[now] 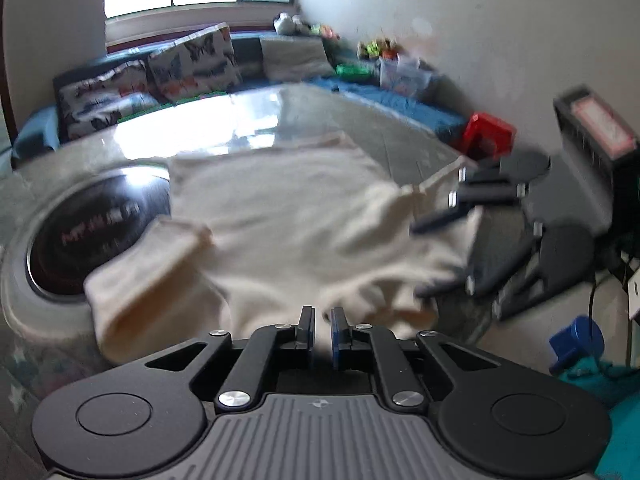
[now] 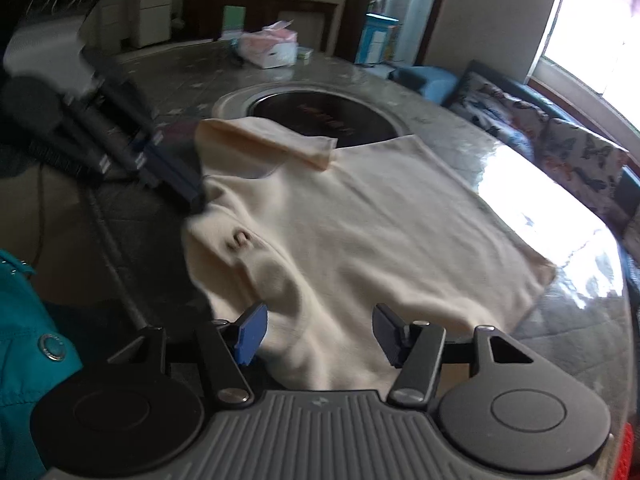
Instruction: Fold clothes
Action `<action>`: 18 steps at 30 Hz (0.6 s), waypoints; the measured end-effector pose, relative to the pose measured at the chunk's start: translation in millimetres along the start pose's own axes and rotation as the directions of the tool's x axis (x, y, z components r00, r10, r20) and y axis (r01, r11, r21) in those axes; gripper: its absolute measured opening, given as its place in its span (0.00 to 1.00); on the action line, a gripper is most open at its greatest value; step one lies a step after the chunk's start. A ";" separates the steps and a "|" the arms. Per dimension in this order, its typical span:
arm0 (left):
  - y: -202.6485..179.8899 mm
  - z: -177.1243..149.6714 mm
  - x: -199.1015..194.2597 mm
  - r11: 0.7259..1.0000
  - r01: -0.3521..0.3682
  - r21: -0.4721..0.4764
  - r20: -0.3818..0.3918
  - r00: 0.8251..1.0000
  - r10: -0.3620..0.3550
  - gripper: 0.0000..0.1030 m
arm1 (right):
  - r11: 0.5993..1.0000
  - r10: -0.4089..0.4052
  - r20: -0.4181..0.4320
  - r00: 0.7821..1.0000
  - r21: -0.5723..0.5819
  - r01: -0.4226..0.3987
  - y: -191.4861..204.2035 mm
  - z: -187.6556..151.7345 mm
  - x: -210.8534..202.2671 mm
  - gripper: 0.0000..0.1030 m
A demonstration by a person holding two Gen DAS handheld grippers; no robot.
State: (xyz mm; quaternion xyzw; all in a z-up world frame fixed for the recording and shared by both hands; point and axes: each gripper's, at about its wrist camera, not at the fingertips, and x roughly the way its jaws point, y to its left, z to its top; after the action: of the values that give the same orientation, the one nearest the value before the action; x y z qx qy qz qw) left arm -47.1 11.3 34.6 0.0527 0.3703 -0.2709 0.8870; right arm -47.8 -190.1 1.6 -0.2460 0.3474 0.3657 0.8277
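Shirt (image 2: 360, 220) on table (image 2: 580, 320), all blurry.
Left claw (image 1: 322, 326) pinches the shirt edge; right claw (image 2: 318, 330) is apart, over the shirt.

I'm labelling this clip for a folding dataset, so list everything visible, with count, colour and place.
shirt: one, cream, spread on the table, one sleeve folded over
table: one, grey marbled, glossy, under the shirt
cooktop: one, black, round, set into the table beyond the shirt
tissue box: one, pink and white, far table edge
cushions: several, butterfly print, on the bench under the window
stool: one, red, by the wall
jacket: one, teal, near edge
left gripper: jaws shut on the shirt's near edge
right gripper: jaws open, over the shirt's edge
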 end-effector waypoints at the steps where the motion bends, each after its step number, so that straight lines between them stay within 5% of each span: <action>1: 1.4 3.5 1.5 1.000 -0.004 -0.005 0.010 1.000 0.004 0.09 | 1.000 0.018 -0.003 1.000 -0.004 -0.018 1.9 0.7 2.6 0.57; 7: 0.9 15.3 37.9 1.000 0.017 -0.024 0.017 1.000 -0.016 0.09 | 0.990 0.131 -0.046 0.990 -0.036 -0.133 15.7 1.4 19.7 0.57; 18: -16.9 -1.3 72.2 0.997 0.062 0.050 -0.065 0.996 -0.059 0.10 | 0.975 0.202 -0.099 0.974 -0.068 -0.209 22.9 -10.2 6.0 0.57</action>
State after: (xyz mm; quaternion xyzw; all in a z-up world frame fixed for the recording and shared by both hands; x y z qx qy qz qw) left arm -14.9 -34.5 -14.0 0.0732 0.3922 -0.3054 0.8646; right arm -66.6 -180.3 -12.9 -0.2572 0.3939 0.4512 0.7584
